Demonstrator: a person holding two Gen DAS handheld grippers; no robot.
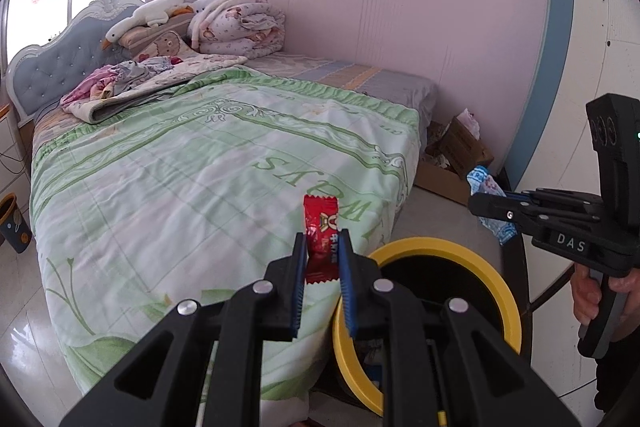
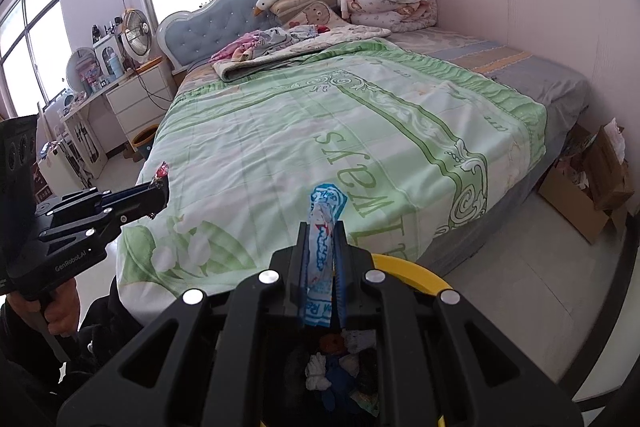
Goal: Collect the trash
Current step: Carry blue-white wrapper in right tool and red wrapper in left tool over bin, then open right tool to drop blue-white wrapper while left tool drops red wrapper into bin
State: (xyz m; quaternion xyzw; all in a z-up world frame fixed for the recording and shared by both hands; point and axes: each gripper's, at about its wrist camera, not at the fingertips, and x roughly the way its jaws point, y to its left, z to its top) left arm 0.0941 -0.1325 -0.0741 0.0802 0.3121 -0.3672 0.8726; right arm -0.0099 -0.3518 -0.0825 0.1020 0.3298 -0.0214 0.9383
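Note:
My left gripper (image 1: 323, 247) is shut on a red snack wrapper (image 1: 320, 227) that stands upright between its blue pads, just left of a yellow-rimmed bin (image 1: 500, 279) at the foot of the bed. My right gripper (image 2: 323, 247) is shut on a blue and white wrapper (image 2: 322, 223), right over the same bin's yellow rim (image 2: 420, 273), where crumpled trash shows inside. The left wrist view shows the right gripper (image 1: 478, 205) at the right edge with the blue wrapper (image 1: 486, 183). The right wrist view shows the left gripper (image 2: 162, 189) at the left with a tip of red wrapper (image 2: 163, 169).
A bed with a green quilt (image 1: 208, 163) fills the middle, with folded blankets and a plush goose (image 1: 148, 15) at its head. An open cardboard box (image 2: 592, 187) sits on the floor by the pink wall. A white dresser (image 2: 140, 99) and a fan stand left of the bed. A small bin (image 1: 14, 223) stands on the floor beside it.

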